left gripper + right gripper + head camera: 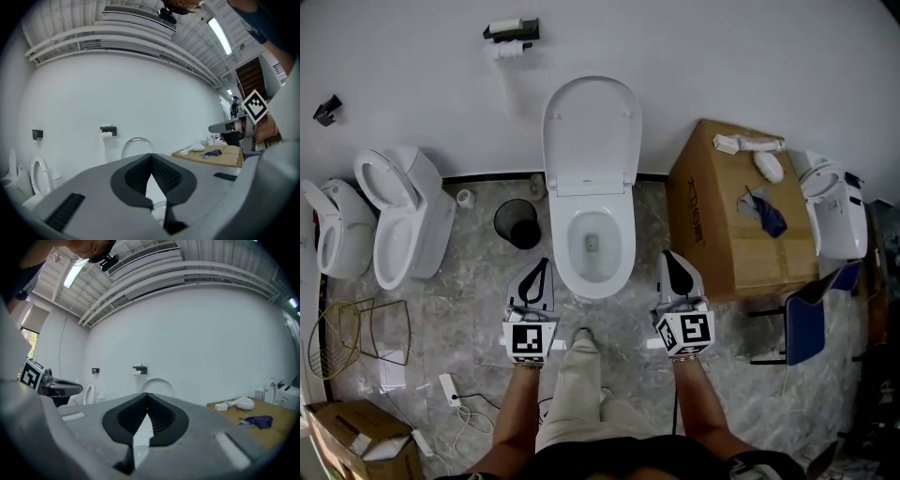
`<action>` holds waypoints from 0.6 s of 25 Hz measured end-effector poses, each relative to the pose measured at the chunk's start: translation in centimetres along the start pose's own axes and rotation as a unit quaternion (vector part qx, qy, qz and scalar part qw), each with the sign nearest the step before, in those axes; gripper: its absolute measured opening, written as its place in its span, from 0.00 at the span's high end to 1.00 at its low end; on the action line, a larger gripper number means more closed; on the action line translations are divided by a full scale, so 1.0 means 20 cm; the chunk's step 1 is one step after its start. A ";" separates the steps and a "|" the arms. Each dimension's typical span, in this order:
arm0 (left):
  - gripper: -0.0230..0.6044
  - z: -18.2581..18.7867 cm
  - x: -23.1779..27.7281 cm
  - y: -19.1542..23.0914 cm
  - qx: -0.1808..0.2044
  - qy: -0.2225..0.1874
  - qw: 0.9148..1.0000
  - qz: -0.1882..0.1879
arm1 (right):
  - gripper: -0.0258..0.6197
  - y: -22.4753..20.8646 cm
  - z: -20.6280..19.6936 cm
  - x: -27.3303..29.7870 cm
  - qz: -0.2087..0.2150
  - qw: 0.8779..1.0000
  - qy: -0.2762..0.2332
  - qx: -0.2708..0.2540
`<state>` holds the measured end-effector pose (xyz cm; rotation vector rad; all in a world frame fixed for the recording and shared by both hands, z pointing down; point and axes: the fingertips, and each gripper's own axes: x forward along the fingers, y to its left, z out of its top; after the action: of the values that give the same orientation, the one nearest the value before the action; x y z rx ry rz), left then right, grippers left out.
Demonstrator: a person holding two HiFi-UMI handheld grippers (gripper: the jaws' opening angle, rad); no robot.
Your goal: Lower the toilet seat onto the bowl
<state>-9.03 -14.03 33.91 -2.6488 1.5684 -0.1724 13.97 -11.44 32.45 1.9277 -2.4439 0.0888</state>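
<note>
Left tool: grey two-jaw tool with a black-and-white marker cube. Its jaws are closed tip to tip with nothing between them, as the left gripper view shows. It is held just off the front left of the toilet bowl, pointing towards it, clear of the rim.
Right tool: matching grey tool, jaws pressed together and empty in the right gripper view. It is just off the front right of the toilet bowl, not touching it.
Person's leg: in beige trousers, directly in front of the toilet bowl, between the two tools.
Toilet bowl: white oval ceramic bowl, open, with water showing inside.
Toilet seat: white oval plastic seat, raised, standing upright at the back of the toilet bowl against the white wall. I cannot tell seat from lid.
Waste bin: small round black bin on the floor just left of the toilet bowl.
Cardboard box: large brown box just right of the toilet bowl, with a dark blue cloth lying on top.
Spare toilets: two white toilets well to the left of the toilet bowl, seats up.
Paper holder: black wall holder with a white roll, above and left of the toilet bowl.
Floor: grey marbled tiles around the toilet bowl.
</note>
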 end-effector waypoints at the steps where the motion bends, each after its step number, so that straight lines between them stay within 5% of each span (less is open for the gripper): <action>1: 0.96 0.01 -0.04 -0.01 -0.001 -0.004 1.000 0.001 | 0.95 0.01 0.00 -0.04 -0.001 1.000 0.001 0.001; 15: 0.96 0.17 -0.59 -0.25 -0.005 -0.007 1.000 0.018 | 0.95 0.16 0.11 -0.61 0.000 1.000 -0.010 0.007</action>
<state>-9.88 -1.25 30.31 -2.6209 1.6145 -0.1444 13.74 0.98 29.38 1.9425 -2.4625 0.0867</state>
